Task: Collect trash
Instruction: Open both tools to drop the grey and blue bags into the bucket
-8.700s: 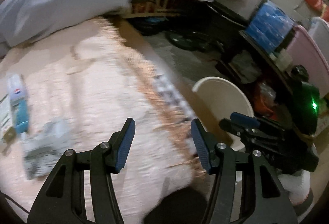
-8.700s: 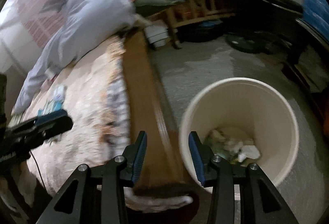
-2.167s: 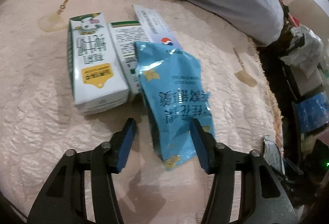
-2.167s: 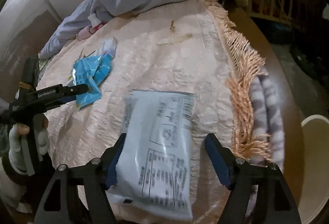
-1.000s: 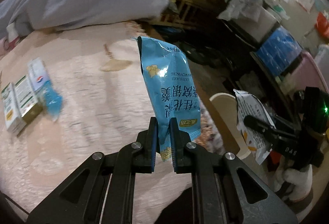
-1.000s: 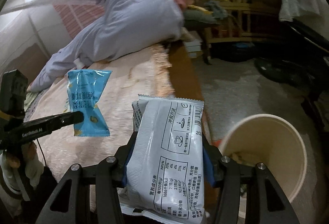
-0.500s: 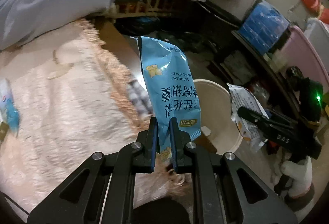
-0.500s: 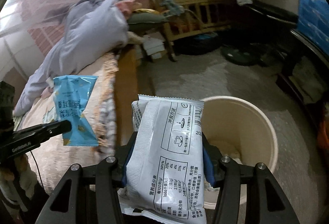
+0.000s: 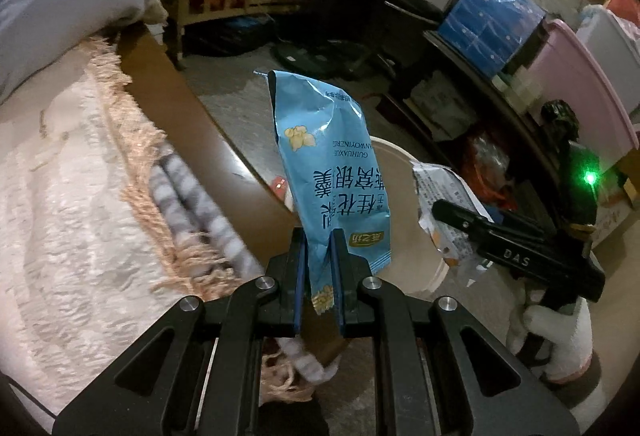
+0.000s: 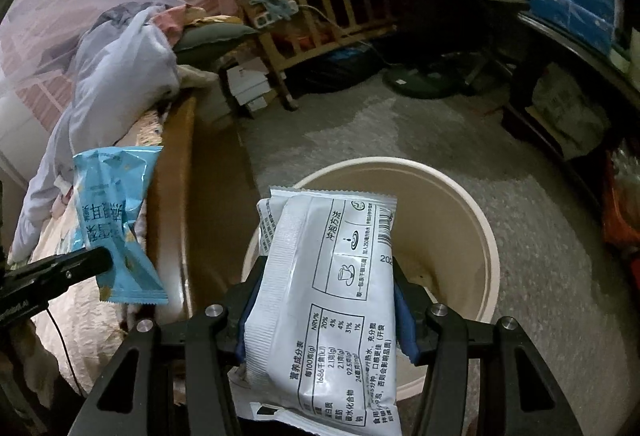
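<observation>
Left wrist view: the left gripper point(image 9: 319, 268) is clamped on the lower end of a blue snack bag point(image 9: 332, 180), held upright w/ the cream trash bin point(image 9: 394, 162) mostly hidden behind it. Right of the bin, the right gripper point(image 9: 460, 214) shows side-on w/ a white packet point(image 9: 444, 188) at its tip. Left of the bin: the bed's wooden edge point(image 9: 188, 104) & fringed cover point(image 9: 80, 196).

Right wrist view: the right gripper point(image 10: 324, 306) is closed on the white packet's point(image 10: 328, 276) sides, above the near rim of the bin point(image 10: 476, 220); only here is the bin's inside visible. Left of the bin, the left gripper point(image 10: 102, 260) pinches the blue bag point(image 10: 116, 216) over the bed edge point(image 10: 172, 196).
</observation>
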`<state>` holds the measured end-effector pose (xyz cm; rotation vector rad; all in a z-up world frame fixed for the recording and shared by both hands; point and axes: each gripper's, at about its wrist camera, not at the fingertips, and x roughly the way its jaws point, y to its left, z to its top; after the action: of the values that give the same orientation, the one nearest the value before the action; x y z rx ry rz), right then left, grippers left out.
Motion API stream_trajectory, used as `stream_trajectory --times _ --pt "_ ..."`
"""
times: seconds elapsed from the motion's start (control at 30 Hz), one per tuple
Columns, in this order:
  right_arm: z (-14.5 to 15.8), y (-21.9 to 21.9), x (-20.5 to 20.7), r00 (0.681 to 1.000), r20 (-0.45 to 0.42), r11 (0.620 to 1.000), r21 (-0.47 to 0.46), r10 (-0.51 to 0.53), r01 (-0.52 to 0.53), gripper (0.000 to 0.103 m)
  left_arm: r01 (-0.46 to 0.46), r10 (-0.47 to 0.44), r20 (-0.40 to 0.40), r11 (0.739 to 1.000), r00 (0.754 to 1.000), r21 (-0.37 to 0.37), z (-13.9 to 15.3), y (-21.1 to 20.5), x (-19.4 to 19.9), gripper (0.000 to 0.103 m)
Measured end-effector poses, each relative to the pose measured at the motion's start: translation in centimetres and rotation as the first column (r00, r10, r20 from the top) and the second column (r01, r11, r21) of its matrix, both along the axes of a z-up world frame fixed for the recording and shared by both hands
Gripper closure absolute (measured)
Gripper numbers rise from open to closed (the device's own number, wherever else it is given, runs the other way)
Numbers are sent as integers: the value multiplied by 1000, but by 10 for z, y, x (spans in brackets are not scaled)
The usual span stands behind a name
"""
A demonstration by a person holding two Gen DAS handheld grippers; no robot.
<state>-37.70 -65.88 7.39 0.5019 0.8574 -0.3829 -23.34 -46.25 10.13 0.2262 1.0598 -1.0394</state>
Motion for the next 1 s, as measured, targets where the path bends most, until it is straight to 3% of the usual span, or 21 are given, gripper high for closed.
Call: stream_trajectory --times 0.33,0.4,0.47,0.5,0.7,1.0 --pt "-12 -17 -2 997 -27 997 15 -75 75 48 66 -68 -73 997 995 -29 -9 -25 -10 90" --pt "-12 -20 -2 995 -34 996 17 -90 90 45 84 -86 -91 996 992 -30 -11 -28 -11 81" --pt "-13 -22 -2 994 -36 994 31 -100 101 27 87 -89 -85 996 992 -28 -11 -28 -11 63" --pt "-13 -22 -3 994 -33 994 31 -106 107 26 83 -85 -80 996 993 -29 -11 -26 -11 60" --pt "-13 -16 0 995 -29 995 34 -92 93 25 35 -35 -47 999 998 3 -11 -1 0 60" --pt "-12 24 28 999 -46 1000 21 20 -19 25 -132 128 61 989 990 61 -6 58 34 60"
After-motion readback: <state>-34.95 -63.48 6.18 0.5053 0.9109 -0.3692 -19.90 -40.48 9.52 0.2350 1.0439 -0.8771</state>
